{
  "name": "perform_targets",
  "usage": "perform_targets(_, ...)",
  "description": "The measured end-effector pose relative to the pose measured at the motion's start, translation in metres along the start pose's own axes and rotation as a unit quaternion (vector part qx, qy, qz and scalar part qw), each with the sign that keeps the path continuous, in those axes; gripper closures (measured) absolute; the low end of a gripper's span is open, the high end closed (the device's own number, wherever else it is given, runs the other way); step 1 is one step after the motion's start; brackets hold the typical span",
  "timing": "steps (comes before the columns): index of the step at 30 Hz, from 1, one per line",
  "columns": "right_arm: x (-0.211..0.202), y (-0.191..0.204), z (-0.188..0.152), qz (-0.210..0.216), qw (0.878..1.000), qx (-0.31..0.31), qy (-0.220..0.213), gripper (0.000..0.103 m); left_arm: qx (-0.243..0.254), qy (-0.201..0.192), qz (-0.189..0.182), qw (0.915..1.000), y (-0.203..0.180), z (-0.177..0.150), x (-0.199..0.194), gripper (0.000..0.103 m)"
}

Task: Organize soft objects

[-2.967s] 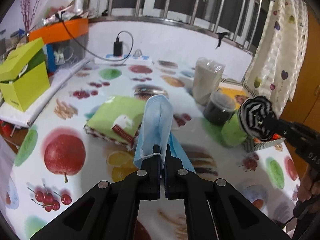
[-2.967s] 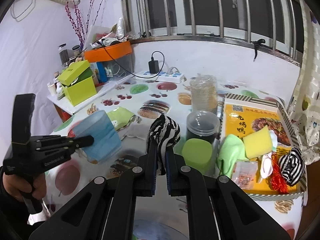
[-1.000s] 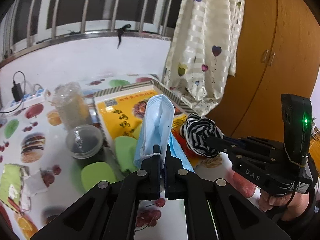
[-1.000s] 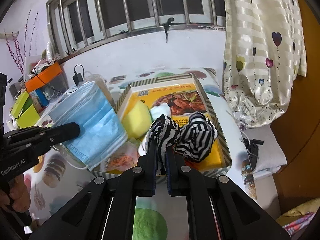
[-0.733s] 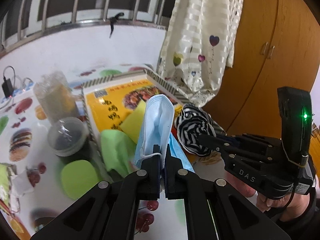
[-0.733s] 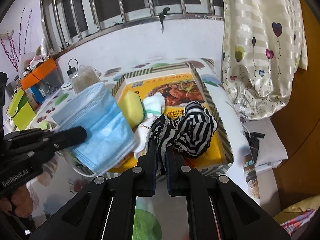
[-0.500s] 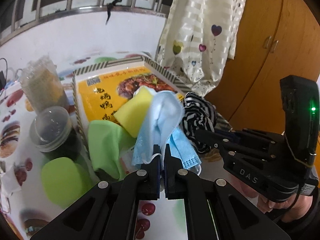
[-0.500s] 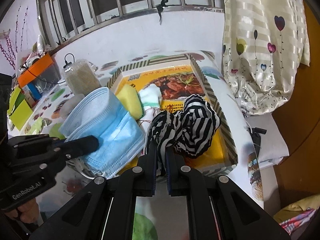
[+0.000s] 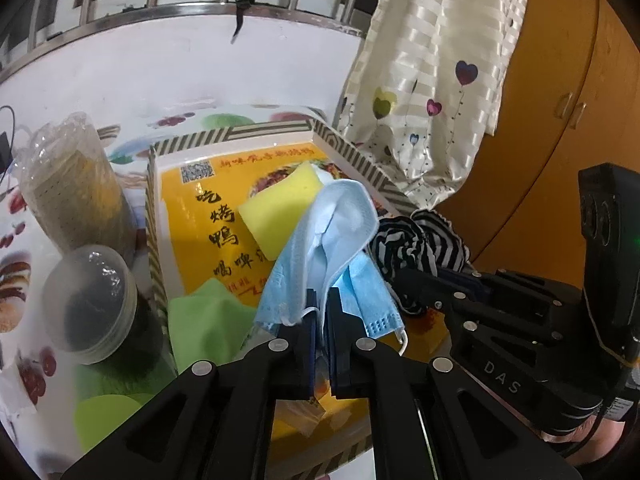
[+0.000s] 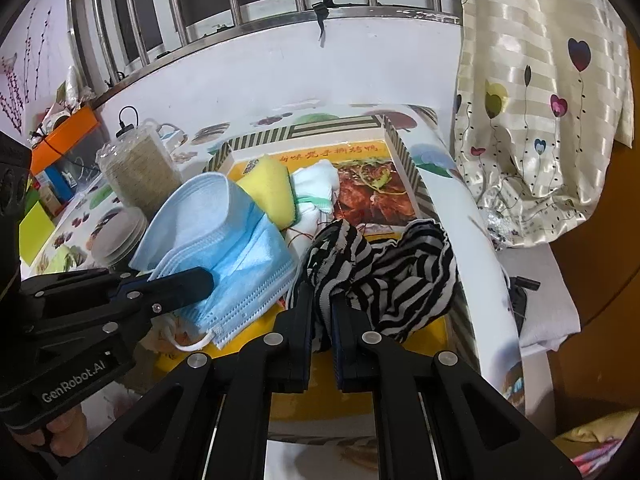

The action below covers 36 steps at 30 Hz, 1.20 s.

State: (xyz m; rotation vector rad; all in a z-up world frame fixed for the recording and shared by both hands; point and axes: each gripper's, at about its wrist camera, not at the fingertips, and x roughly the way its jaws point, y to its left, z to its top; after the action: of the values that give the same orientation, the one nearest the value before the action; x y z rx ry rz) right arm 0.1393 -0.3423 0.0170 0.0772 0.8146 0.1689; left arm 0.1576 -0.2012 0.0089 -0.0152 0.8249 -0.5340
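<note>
A blue face mask (image 9: 344,224) slumps over the yellow sponge (image 9: 276,212) inside the striped-rim cardboard tray (image 9: 240,134). My left gripper (image 9: 322,300) has its jaws opening, with the mask's lower edge still in the gap between them. From the right wrist view the mask (image 10: 224,232) lies in the tray (image 10: 412,168) under the left gripper (image 10: 200,280). My right gripper (image 10: 320,292) is shut on a black-and-white striped cloth (image 10: 400,264), its jaws just starting to open. The cloth rests in the tray's near right corner. A green cloth (image 9: 204,320) and a white sock (image 10: 316,184) also lie in the tray.
A tall jar of grain (image 9: 76,184) and a dark lidded tub (image 9: 92,304) stand left of the tray. A heart-print curtain (image 9: 432,80) and a wooden cupboard (image 9: 560,120) are on the right. The table edge (image 10: 480,260) runs just beyond the tray.
Both grippers came down and forward over the tray. The mask has gone from hanging upright to slumped on the sponge, and the gap between the left fingers has widened.
</note>
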Motion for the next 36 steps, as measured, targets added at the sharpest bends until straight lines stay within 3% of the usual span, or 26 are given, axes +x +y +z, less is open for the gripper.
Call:
perform_targets(2,-0.006,0.002,-0.002,0.003,1.0,-0.004,-0.01,0.085,0.006,-0.008,-0.003,0.9999,-0.001,-0.001,-0.007,0.075)
perform_targets(6,-0.019,0.007,-0.007,0.002,1.0,-0.005,-0.025,0.06,0.009,-0.018,-0.001,0.9998,-0.003,-0.004,-0.02,0.067)
perform_targets(15,-0.045,0.026,-0.005,0.004,0.997,-0.02,-0.073,0.06,0.008,-0.016,-0.004,0.9998,0.002,-0.016,-0.035,0.059)
perform_targets(24,-0.037,0.037,-0.008,0.024,0.997,-0.039,-0.067,0.06,-0.011,-0.007,-0.012,0.9998,0.016,-0.031,-0.053,0.057)
perform_targets(36,-0.051,0.032,-0.011,0.012,0.998,-0.026,-0.064,0.06,-0.013,-0.026,-0.021,0.9993,0.012,-0.032,-0.073,0.057)
